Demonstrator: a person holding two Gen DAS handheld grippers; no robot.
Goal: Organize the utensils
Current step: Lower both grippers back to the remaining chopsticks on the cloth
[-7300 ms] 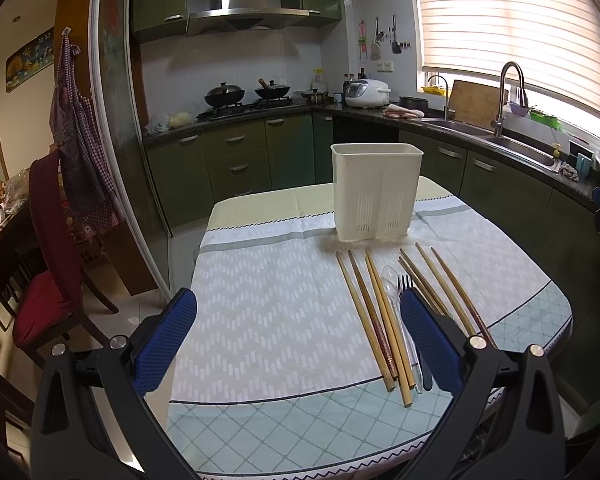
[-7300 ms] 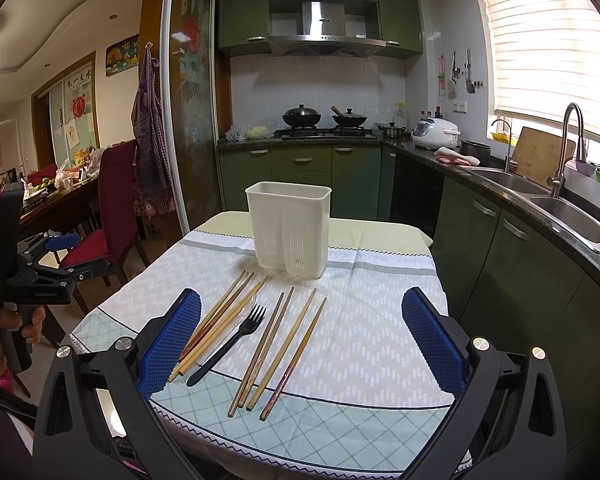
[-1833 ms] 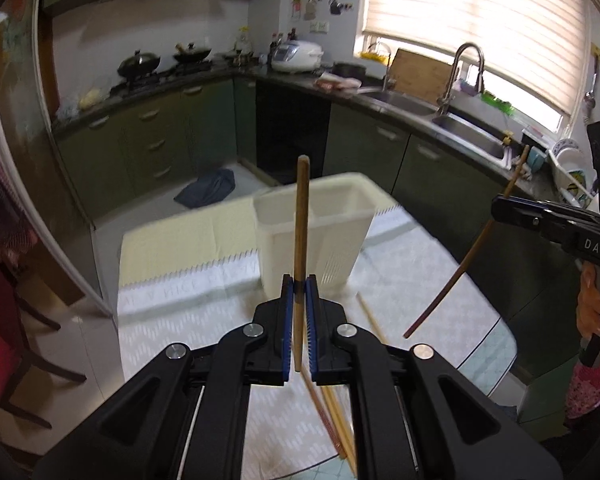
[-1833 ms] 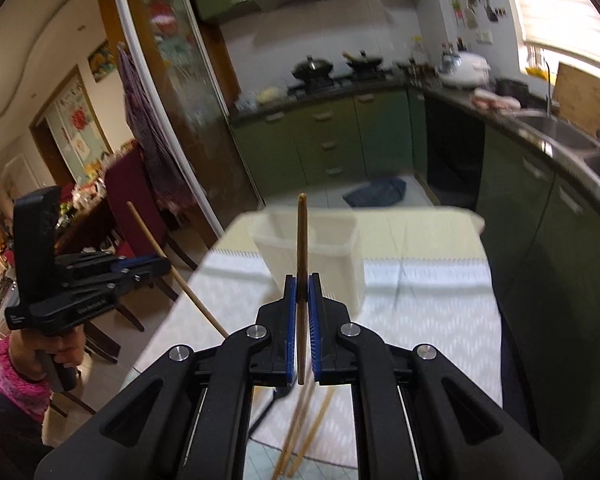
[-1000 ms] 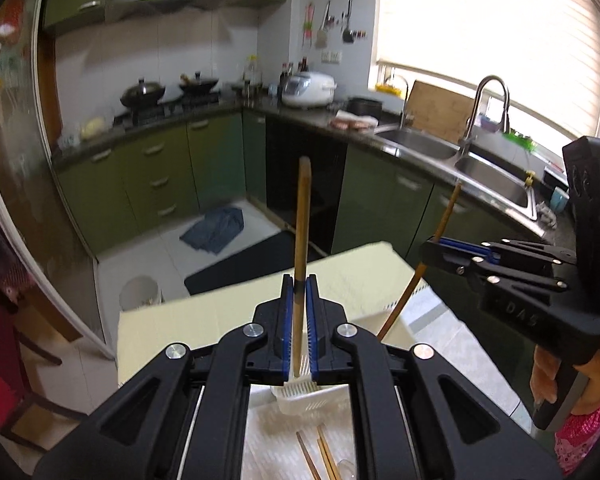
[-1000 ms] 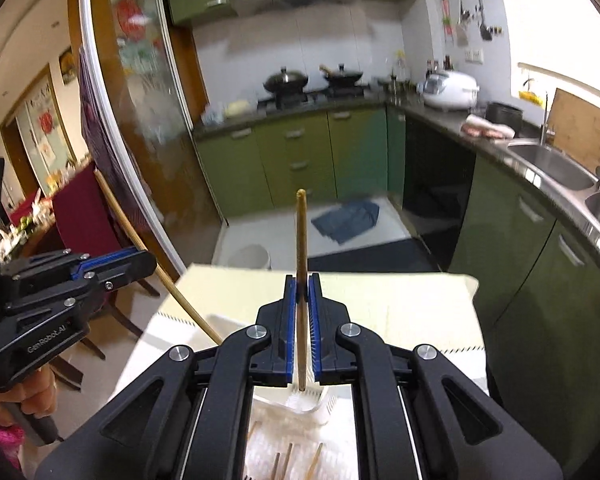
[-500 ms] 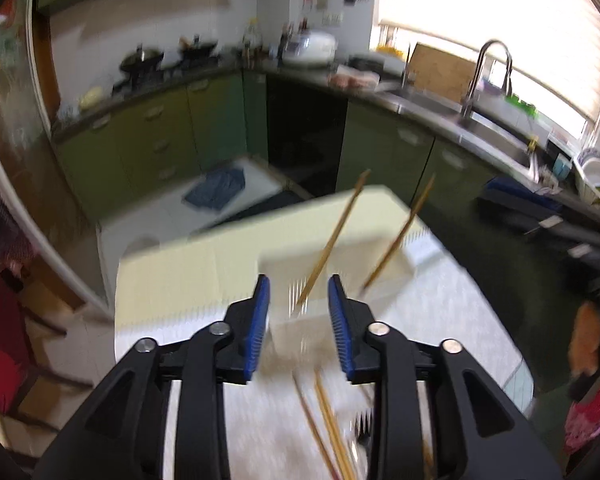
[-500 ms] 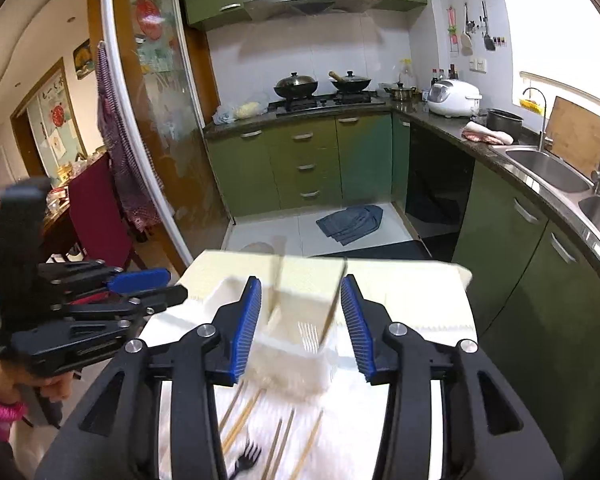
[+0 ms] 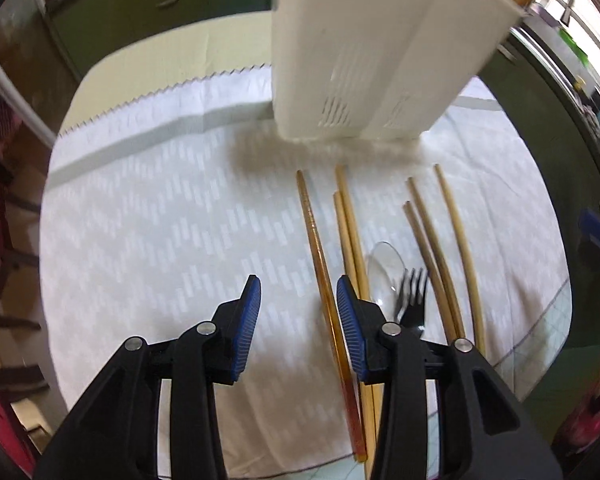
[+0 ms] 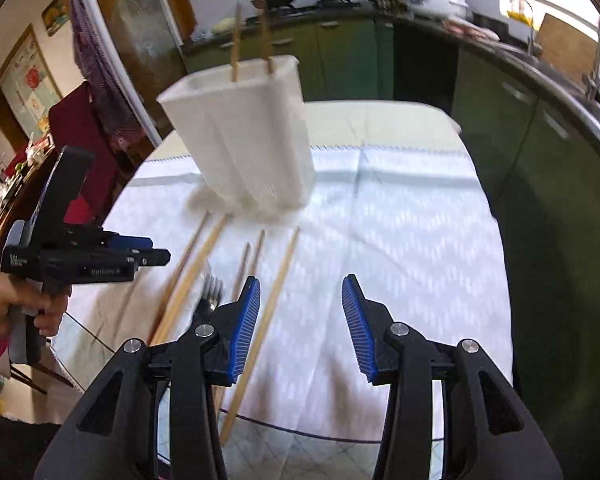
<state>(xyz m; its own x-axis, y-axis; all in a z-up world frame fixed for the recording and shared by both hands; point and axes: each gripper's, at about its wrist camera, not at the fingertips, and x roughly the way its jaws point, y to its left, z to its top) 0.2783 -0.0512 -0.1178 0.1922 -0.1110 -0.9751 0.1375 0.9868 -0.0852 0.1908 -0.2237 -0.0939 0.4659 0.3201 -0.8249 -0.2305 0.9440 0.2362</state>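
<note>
A white slotted utensil holder (image 9: 372,52) stands on the table; in the right wrist view (image 10: 244,136) two chopsticks (image 10: 236,44) stick out of its top. Several wooden chopsticks (image 9: 320,256), a clear spoon (image 9: 384,268) and a black fork (image 9: 410,300) lie in front of it. My left gripper (image 9: 298,300) is open and empty, low over the leftmost reddish chopstick. My right gripper (image 10: 300,304) is open and empty above the cloth, right of a loose chopstick (image 10: 276,300). The left gripper also shows in the right wrist view (image 10: 156,258).
The table has a white and pale green patterned cloth (image 9: 160,220). Red chairs (image 10: 72,128) stand to the left. Green kitchen cabinets (image 10: 348,52) and a counter with a sink (image 10: 580,80) run behind and to the right.
Both grippers opened and let their chopsticks drop into the holder. Both have since come down toward the utensils lying on the table.
</note>
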